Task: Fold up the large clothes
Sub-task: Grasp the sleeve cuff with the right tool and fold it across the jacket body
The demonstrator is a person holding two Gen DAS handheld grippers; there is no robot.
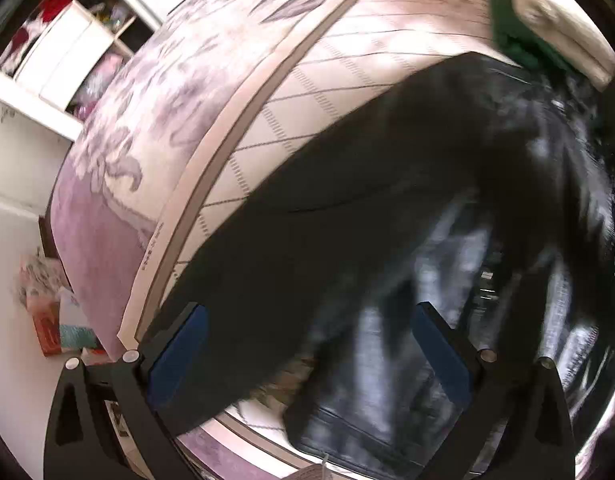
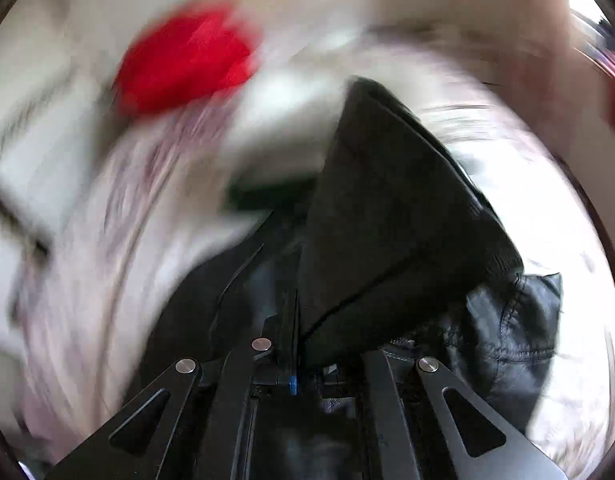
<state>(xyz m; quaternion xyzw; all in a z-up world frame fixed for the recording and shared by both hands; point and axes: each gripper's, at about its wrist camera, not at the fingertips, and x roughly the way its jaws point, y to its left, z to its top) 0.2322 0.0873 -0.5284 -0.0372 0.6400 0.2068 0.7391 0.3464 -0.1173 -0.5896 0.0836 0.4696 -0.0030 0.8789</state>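
Large black leather jacket (image 1: pixel 347 216), spread on the floral-quilted bed (image 1: pixel 155 112), part-folded at most: one edge is pinched in the closed right claw (image 2: pixel 291 320), left claw (image 1: pixel 307 344) is held open above it.

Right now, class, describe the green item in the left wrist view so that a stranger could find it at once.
Start at the bed with its diamond-lined sheet, and follow the black leather jacket lying across it to its far upper-right end. There a small dark green cloth lies partly under a blurred beige item. It is the only green thing on the bed.
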